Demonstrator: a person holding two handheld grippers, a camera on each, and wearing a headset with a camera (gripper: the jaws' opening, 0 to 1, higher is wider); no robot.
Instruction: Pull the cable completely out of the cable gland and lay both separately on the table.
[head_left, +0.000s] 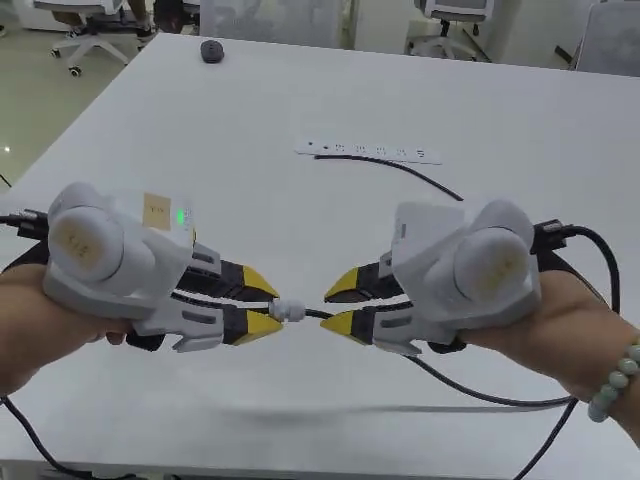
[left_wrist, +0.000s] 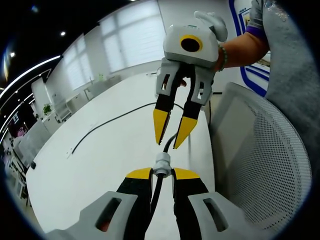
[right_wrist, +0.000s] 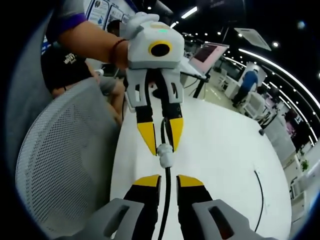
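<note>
Cable gland (left_wrist: 162, 165) sits between the left fingers (left_wrist: 139, 174); clamping hard to tell.

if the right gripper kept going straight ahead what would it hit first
Most likely the gland, sitting on the cable just ahead of its tips. The left gripper faces it right behind that. Exact depth is hard to judge in this fisheye view.

1. No wording, brand or number can be read.
2. White lettering is seen on a dark shirt (right_wrist: 64, 61), too blurred to be read.
3. Print on blue-framed wall boards (left_wrist: 243, 25) is too small to be deciphered.
</note>
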